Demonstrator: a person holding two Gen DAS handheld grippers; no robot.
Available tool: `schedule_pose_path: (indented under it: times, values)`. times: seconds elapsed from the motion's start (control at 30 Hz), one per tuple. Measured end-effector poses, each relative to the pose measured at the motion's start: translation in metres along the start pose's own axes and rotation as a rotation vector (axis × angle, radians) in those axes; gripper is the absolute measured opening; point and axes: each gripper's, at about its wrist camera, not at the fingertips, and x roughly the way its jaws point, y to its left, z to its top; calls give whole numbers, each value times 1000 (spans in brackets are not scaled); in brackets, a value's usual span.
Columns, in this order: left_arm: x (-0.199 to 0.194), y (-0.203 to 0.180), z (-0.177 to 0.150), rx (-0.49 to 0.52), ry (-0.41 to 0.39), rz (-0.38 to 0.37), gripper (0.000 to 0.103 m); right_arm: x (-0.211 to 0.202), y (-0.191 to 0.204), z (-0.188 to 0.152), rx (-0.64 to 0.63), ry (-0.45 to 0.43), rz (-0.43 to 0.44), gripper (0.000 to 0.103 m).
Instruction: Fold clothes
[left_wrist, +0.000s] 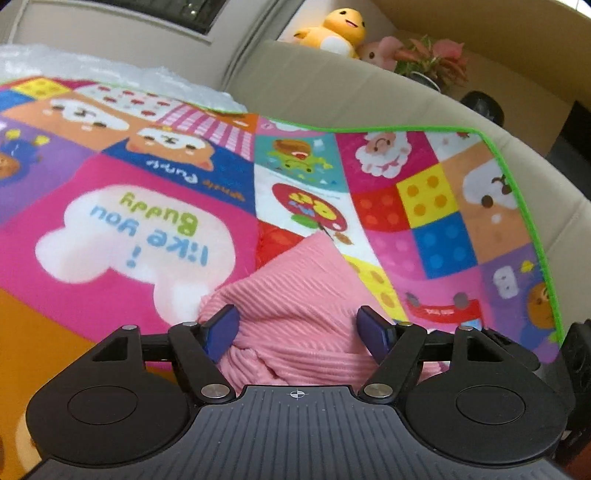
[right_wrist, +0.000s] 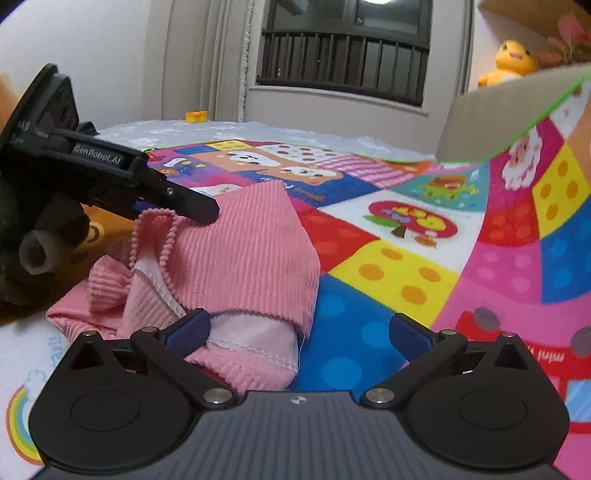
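Observation:
A pink ribbed garment lies bunched on a colourful patchwork blanket. My left gripper is open, its blue pads straddling a raised fold of the cloth. In the right wrist view the same garment is partly folded over, with its pale lining showing at the near hem. My right gripper is open; its left pad touches the hem while the right pad hangs over the blanket. The left gripper rests on the garment's far upper edge.
The blanket, edged in green, drapes up a beige sofa back. A yellow plush duck, a pink plush and a potted plant sit behind the sofa. A window with dark bars lies ahead, and a small yellow block sits below it.

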Motion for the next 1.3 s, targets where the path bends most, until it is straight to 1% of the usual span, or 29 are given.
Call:
schedule_pose_path:
  times: [0.03, 0.13, 0.2, 0.33, 0.43, 0.5, 0.53, 0.57, 0.6, 0.67, 0.7, 0.87, 0.93, 1.03, 1.1, 1.13, 1.2, 1.27, 1.3]
  values:
    - [-4, -3, 0, -1, -5, 9, 77, 0, -2, -1, 11, 1, 7, 103]
    - [-21, -15, -5, 16, -21, 46, 85, -2, -2, -4, 21, -6, 7, 103]
    - [-34, -24, -11, 32, -27, 73, 86, -2, -1, -4, 21, -7, 4, 103]
    - [-45, -31, -33, 36, 27, 91, 87, -9, -1, -3, 44, -17, 8, 103]
    - [-52, -29, -52, 15, 51, 80, 89, -24, -8, 6, 132, -42, 98, 103]
    - [-56, -26, -62, 20, 44, 73, 89, -32, -10, 15, 186, -68, 158, 103]
    - [-57, -25, -66, 27, 40, 70, 89, -32, -8, 20, 190, -72, 175, 103]
    - [-57, -24, -68, 34, 35, 68, 89, -30, -4, 24, 167, -65, 179, 103]
    - [-57, -24, -70, 40, 32, 66, 90, -23, 4, 25, 115, -42, 158, 103]
    - [-56, -23, -72, 43, 30, 58, 91, -1, 23, 18, -41, 47, 61, 103]
    - [-56, -22, -72, 44, 29, 55, 92, 7, 30, 11, -89, 65, 35, 103]
    - [-57, -17, -75, 21, 10, 18, 94, 1, 18, 21, -31, 82, 74, 103]
    - [-59, -14, -75, 6, 2, 2, 94, -6, 12, 32, -12, 58, 98, 103]
    - [-59, -13, -75, 0, -6, -7, 94, -11, 4, 57, 33, -14, 115, 103]
    - [-60, -13, -76, 0, -10, -9, 94, -2, 0, 77, 45, -49, 86, 103]
    - [-60, -12, -76, -2, -13, -11, 94, 7, -1, 86, 39, -59, 59, 103]
    - [-61, -11, -77, -8, -16, -16, 94, 32, 1, 101, 3, -52, -13, 103]
    - [-61, -11, -77, -13, -18, -20, 94, 60, 1, 106, -17, -7, -61, 103]
    - [-62, -10, -77, -15, -19, -21, 94, 73, -1, 105, 7, 34, -57, 103]
